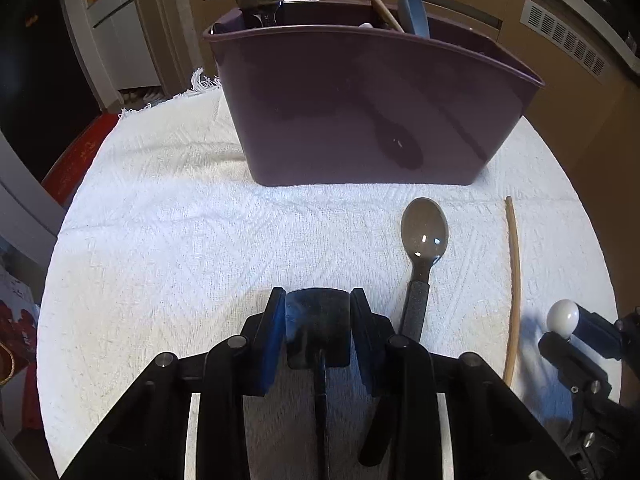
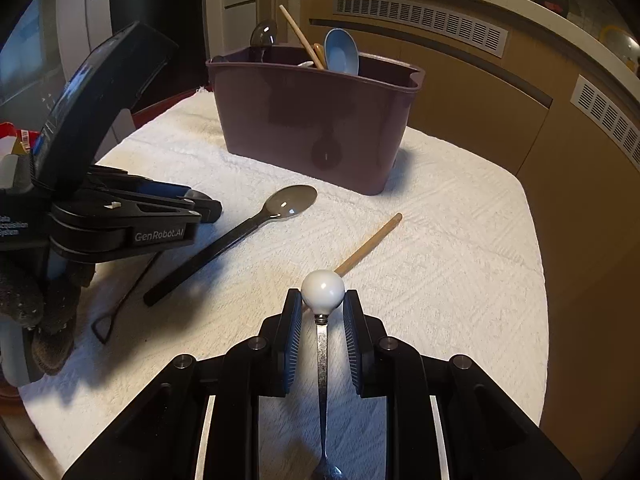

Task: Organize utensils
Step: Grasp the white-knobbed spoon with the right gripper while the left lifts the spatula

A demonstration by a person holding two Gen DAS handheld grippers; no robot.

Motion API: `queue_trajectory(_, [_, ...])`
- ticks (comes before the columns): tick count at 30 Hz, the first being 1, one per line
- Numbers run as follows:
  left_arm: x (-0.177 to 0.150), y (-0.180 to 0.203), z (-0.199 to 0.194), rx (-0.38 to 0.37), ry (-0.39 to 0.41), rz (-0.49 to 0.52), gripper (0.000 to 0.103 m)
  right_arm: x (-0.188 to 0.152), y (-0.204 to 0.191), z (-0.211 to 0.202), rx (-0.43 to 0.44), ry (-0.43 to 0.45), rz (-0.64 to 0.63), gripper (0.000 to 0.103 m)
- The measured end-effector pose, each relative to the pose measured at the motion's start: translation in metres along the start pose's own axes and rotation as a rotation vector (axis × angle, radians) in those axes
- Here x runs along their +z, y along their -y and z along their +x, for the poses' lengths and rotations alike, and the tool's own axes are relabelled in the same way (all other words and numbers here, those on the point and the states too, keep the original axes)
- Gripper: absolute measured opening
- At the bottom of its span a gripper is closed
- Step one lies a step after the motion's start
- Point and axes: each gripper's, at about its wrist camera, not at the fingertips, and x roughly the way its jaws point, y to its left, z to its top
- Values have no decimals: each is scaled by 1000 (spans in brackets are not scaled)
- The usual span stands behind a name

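My left gripper is shut on the flat head of a dark spatula; its thin handle trails back onto the cloth. My right gripper is shut on the white knob of a metal spoon, whose bowl hangs toward the camera. A grey spoon and a wooden chopstick lie on the cloth between the grippers. Behind them stands a purple bin holding a grey spoon, chopsticks and a blue spoon.
A white textured cloth covers the round table, with a red edge showing at the left. Brown cabinets with vent grilles stand close behind and to the right. A gloved hand carries the left gripper.
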Motion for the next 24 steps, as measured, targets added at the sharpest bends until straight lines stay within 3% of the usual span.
queue_trajectory(4, [-8,-7,-15,-34,52,2,29,0,3,-10,26,2,34,22])
queue_trajectory(14, [-27,-33,-110,-120,337,22,29,14,-3,-64,25,86,44,21])
queue_trajectory(24, [1,-38,-187,-138,574,43,29,62,-23,-129,-8,268,-24,21])
